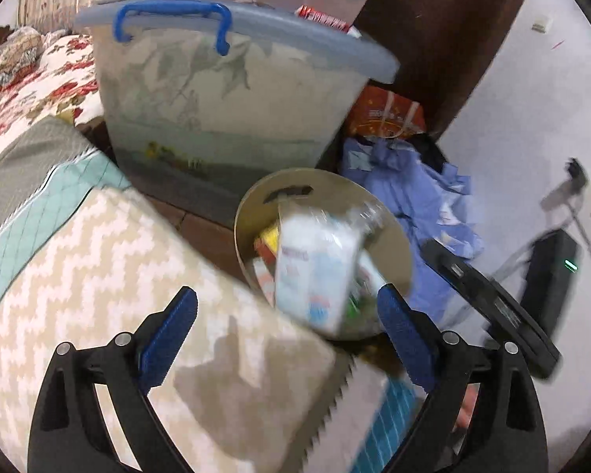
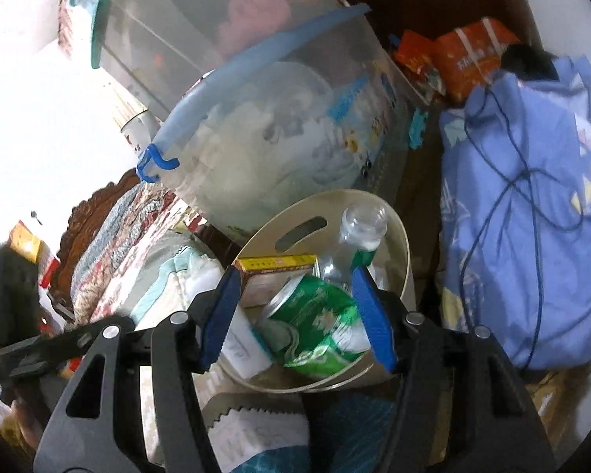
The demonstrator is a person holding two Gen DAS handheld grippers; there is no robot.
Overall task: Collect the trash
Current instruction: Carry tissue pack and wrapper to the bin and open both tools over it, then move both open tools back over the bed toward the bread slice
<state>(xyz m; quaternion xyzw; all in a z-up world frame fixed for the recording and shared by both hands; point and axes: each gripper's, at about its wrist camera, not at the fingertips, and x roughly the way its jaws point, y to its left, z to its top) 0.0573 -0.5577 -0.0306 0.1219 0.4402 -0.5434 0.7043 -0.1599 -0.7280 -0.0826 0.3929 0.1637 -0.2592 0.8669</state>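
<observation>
A round beige bin (image 1: pixel 398 252) stands on the floor beside the bed. In the left wrist view a white carton (image 1: pixel 315 268) shows blurred over the bin's mouth, ahead of my left gripper (image 1: pixel 287 299), whose jaws stand wide open and touch nothing. The right wrist view looks down into the bin (image 2: pixel 335 199): a green can (image 2: pixel 315 323), a clear bottle (image 2: pixel 358 232), a yellow-topped box (image 2: pixel 275 272) and a white carton (image 2: pixel 244 343) lie inside. My right gripper (image 2: pixel 295 276) hovers over the bin, open, with its pads apart from the can.
A large translucent storage box (image 1: pixel 236 98) with a blue lid and handle stands right behind the bin. A blue cloth heap (image 1: pixel 413 205) and orange snack bags (image 1: pixel 390 114) lie to the right. A zigzag pillow (image 1: pixel 98 276) and floral bedding (image 1: pixel 27 79) fill the left.
</observation>
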